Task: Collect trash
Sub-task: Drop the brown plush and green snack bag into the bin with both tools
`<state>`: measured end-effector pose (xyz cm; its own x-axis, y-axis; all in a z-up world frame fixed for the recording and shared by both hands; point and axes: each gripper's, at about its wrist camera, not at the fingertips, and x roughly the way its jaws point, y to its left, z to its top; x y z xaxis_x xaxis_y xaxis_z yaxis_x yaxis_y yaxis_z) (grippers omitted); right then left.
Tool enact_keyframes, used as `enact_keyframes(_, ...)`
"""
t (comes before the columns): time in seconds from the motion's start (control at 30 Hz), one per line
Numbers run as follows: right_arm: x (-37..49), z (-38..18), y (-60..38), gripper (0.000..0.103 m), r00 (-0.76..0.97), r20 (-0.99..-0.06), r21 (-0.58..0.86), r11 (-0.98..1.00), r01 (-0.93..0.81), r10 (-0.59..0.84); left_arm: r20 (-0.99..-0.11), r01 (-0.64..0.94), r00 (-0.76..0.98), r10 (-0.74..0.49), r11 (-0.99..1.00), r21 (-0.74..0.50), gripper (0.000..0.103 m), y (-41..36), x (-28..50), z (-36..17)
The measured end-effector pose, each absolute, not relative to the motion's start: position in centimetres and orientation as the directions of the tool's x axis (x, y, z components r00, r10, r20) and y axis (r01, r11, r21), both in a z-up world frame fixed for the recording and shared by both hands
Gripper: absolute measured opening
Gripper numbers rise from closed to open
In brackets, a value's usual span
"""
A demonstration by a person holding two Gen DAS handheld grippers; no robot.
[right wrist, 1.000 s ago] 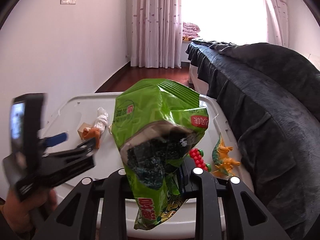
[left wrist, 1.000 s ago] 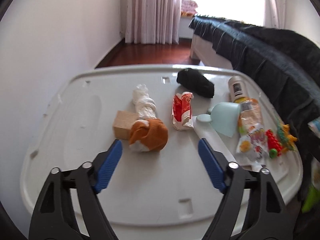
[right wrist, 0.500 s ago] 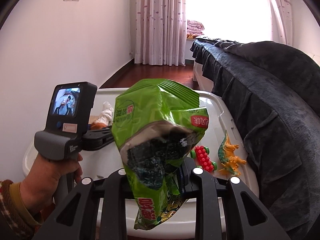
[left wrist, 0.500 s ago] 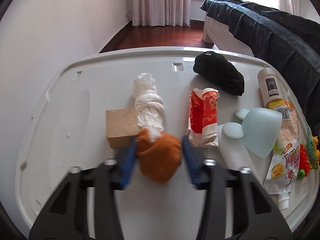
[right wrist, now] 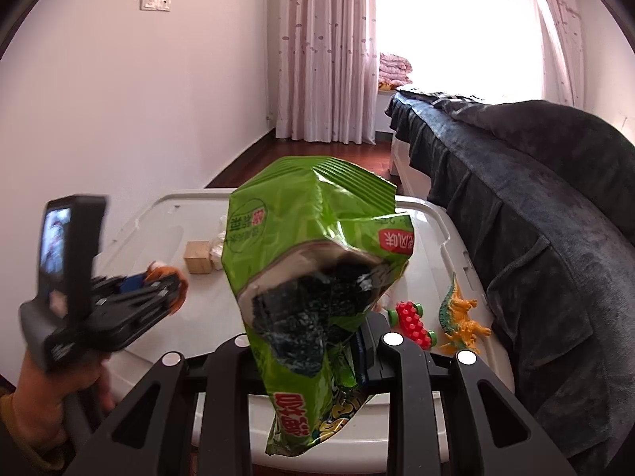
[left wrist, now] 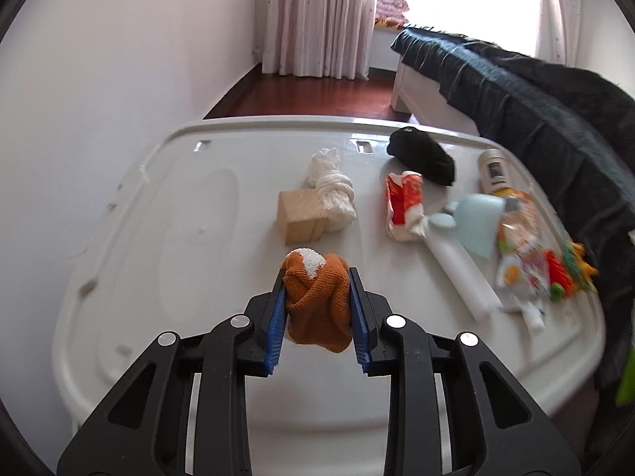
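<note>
A white moulded plastic bench (left wrist: 166, 238) stands beside a bed under a dark blanket (left wrist: 555, 119), with pink curtains behind. Nearest, the left gripper (left wrist: 317, 297) has just been closing its jaws and now clamps a balled orange knitted sock with a white toe (left wrist: 317, 301) between its blue ribbed pads (left wrist: 278, 317), clear of the bench top. Beyond lie a tan wooden cube (left wrist: 299, 214) touching a knotted white cloth (left wrist: 333, 186), a crumpled red-and-white wrapper (left wrist: 403, 206) and a black fabric bundle (left wrist: 420, 154). The right gripper (right wrist: 309, 361) pinches a creased, torn glossy green snack bag (right wrist: 309, 238), which stands up between its jaws.
</note>
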<state>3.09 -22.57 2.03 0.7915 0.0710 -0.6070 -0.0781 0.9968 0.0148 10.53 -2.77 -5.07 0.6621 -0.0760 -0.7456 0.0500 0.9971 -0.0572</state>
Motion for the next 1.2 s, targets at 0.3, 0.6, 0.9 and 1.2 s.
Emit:
enact_keyframes(0.3,-2.3,2.1,-19.3,0.028,0.745,-0.649,0.075,0.987,-0.140,0.155,-0.744,0.103,0.658,-0.117,0.993,-0.065,0.028,-1.3,0.3,-3.1)
enact_keyframes(0.6,-9.9,-6.0,-17.0,0.028,0.538,-0.824,0.096,0.979,-0.177,0.178,-0.815,0.159,0.558,-0.158,0.984,-0.082,0.028,-0.6,-6.1,-6.5)
enact_keyframes(0.9,-11.9,-8.6,-17.3,0.078,0.439,-0.888,0.103,0.990,-0.100,0.136,-0.859,0.120,0.493,-0.139,0.989,-0.091,0.082,-1.0,-9.1,-8.2)
enact_keyframes(1.2,-11.2,-7.6,-19.6,0.079,0.484,-0.866,0.129,0.991,-0.030,0.127,-0.854,0.112,0.503,-0.131,0.990,-0.086,0.083,-0.8,-8.9,-7.7)
